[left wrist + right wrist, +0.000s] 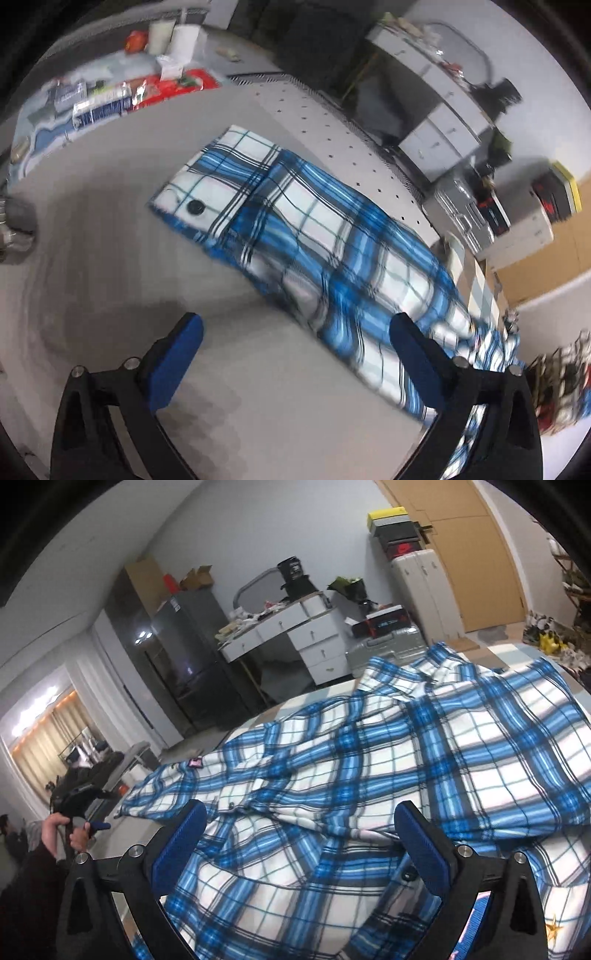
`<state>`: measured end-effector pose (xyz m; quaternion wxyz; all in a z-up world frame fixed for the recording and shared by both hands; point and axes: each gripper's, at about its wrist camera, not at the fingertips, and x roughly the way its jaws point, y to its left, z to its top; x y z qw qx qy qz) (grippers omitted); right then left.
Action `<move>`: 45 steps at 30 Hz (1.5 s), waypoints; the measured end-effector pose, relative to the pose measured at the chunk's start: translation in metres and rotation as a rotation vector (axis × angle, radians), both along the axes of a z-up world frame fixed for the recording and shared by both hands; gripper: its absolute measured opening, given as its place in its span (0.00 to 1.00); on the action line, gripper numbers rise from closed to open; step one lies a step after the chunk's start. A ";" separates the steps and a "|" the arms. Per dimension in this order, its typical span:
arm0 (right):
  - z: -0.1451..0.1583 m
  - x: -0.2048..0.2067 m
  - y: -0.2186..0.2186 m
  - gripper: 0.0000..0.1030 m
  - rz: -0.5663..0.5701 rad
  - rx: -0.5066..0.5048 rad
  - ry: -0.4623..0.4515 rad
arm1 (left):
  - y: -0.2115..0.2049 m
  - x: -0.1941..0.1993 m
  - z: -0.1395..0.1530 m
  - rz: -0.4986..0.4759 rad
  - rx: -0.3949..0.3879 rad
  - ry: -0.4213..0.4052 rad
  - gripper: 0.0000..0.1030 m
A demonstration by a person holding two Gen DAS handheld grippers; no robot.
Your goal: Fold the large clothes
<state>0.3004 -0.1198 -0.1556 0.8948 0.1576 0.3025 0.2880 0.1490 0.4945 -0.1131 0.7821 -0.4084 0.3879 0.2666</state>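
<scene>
The left gripper (295, 354) hangs released above the shirt's sleeve (295, 229) on the bed (110, 258). The right gripper (301, 834), likewise empty (jaws wide), overlooks the spread plaid shirt (369, 757); next, pinch an edge to fold.

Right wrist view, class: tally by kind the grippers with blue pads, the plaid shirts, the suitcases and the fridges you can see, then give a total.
Grippers with blue pads: 2, the right gripper up close, the left gripper in a hand far left
Plaid shirt: 1
Suitcases: 2, silver, cream
Fridge: 1
Total: 6
</scene>
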 end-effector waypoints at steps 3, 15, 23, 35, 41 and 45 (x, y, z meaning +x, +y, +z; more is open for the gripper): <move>-0.001 -0.003 -0.013 1.00 -0.019 0.053 -0.017 | 0.006 0.010 0.006 0.029 0.014 0.013 0.90; 0.011 -0.023 -0.027 1.00 -0.039 0.104 -0.068 | -0.021 0.028 0.018 0.068 0.289 0.241 0.01; 0.025 -0.047 -0.050 1.00 -0.064 0.127 -0.106 | -0.083 0.022 0.121 0.011 0.523 0.030 0.00; 0.022 -0.073 -0.090 1.00 -0.138 0.142 -0.083 | -0.347 0.049 0.255 -0.617 0.690 -0.506 0.00; 0.014 -0.084 -0.129 1.00 -0.243 0.140 -0.028 | -0.481 0.107 0.195 -1.007 0.571 -0.539 0.00; 0.007 -0.092 -0.152 1.00 -0.310 0.110 0.013 | -0.535 0.150 0.116 -1.228 0.296 -0.439 0.00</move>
